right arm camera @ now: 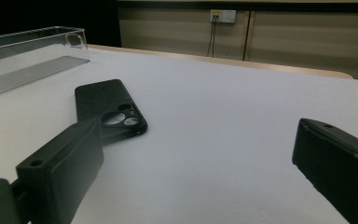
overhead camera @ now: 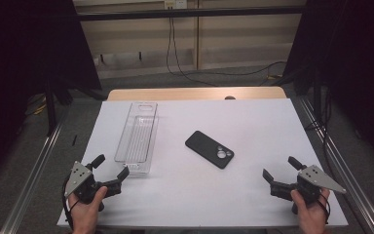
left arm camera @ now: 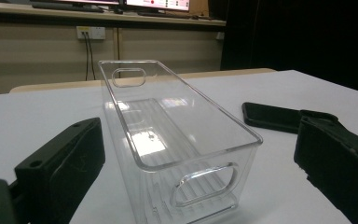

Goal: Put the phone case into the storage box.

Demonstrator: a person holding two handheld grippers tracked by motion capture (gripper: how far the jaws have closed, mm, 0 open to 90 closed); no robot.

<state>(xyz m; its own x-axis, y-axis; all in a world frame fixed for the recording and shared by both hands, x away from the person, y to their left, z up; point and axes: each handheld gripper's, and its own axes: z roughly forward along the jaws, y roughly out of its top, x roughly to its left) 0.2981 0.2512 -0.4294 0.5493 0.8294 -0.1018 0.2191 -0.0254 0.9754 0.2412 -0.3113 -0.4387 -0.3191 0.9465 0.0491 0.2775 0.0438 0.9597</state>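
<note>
Black phone case [overhead camera: 209,149] flat mid-desk, beside clear plastic bin [overhead camera: 137,138]. Looks light, thin, bendy, a bit slippery; best pinched by a long edge. Left tool [overhead camera: 111,171] and right tool [overhead camera: 278,171] both wide open, holding nothing

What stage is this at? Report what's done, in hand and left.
Done: nothing visible; the phone lies camera-side up on the white table, apart from the clear bin, which is empty. In hand: nothing; the left gripper and right gripper are both open near the table's front edge. Left: probably picking up the phone and binning it.
</note>
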